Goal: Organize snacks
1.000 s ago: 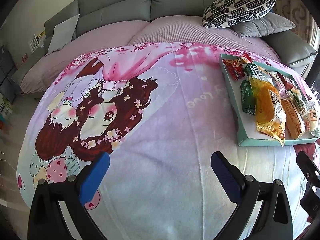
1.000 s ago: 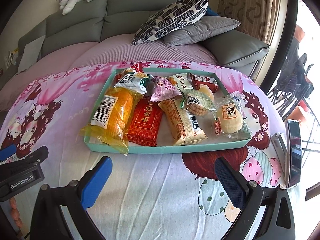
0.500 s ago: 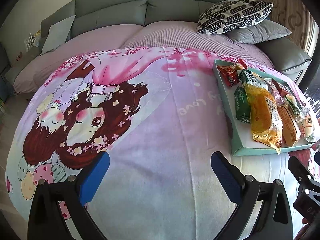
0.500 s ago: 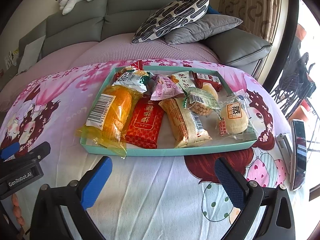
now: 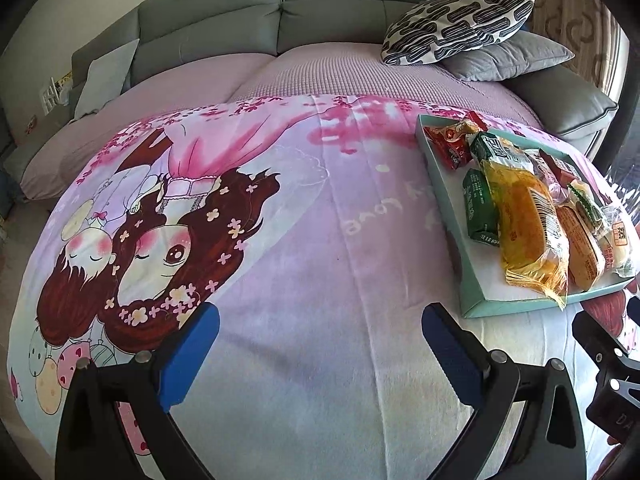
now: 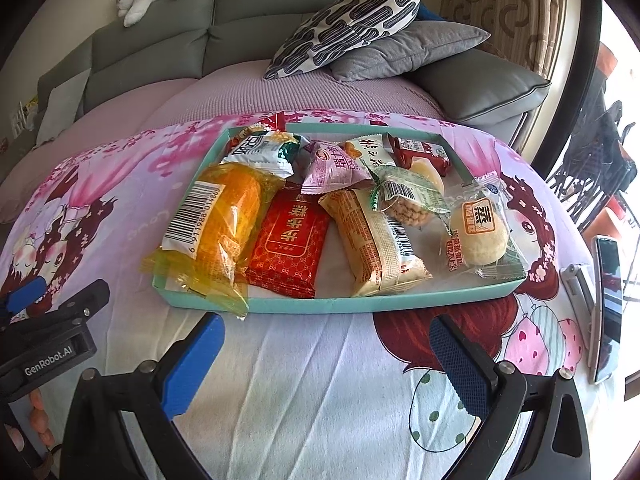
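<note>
Snacks (image 6: 360, 208) in teal tray (image 6: 400, 305) on blanket (image 6: 300, 380), light, crinkly, slippery, squashy. Grab yellow pack (image 6: 224, 216) by middle. Right tool (image 6: 324, 364) near tray's front edge; left tool (image 5: 320, 354) beside tray; both gaping, holding nothing.

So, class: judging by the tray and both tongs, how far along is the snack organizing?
Barely begun. Done: nothing visibly sorted; the packets lie jumbled in the teal tray. In hand: nothing, left tongs and right tongs open and empty. Left: all the sorting.
</note>
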`<act>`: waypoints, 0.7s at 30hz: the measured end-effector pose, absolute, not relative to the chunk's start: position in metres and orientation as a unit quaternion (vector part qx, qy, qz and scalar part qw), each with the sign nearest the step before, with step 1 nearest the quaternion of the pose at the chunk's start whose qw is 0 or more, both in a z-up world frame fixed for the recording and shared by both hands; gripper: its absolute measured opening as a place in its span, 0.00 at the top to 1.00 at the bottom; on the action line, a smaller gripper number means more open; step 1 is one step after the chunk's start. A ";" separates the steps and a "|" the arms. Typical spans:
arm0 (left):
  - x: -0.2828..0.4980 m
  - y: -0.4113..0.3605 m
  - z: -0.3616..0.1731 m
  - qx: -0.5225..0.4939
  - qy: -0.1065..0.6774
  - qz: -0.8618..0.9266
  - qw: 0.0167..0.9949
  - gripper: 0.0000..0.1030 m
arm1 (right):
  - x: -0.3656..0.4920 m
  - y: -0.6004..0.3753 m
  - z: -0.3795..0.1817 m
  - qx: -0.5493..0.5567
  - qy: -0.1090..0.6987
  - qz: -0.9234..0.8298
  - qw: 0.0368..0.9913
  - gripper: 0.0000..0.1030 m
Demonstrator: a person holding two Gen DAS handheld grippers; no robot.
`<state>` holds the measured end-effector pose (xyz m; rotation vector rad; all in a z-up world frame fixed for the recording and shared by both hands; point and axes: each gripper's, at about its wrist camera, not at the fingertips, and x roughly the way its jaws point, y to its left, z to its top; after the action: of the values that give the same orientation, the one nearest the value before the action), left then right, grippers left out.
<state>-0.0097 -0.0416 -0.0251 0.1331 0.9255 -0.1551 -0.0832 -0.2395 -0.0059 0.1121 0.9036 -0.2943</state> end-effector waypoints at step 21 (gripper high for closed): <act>-0.011 -0.050 -0.028 0.091 0.433 -0.070 0.894 0.02 | -0.084 -0.244 -0.008 0.066 0.437 -0.144 0.886 0.00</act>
<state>-0.0112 -0.0498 -0.0284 0.1884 0.8981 -0.1449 -0.0844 -0.2438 -0.0085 0.1369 0.9081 -0.2993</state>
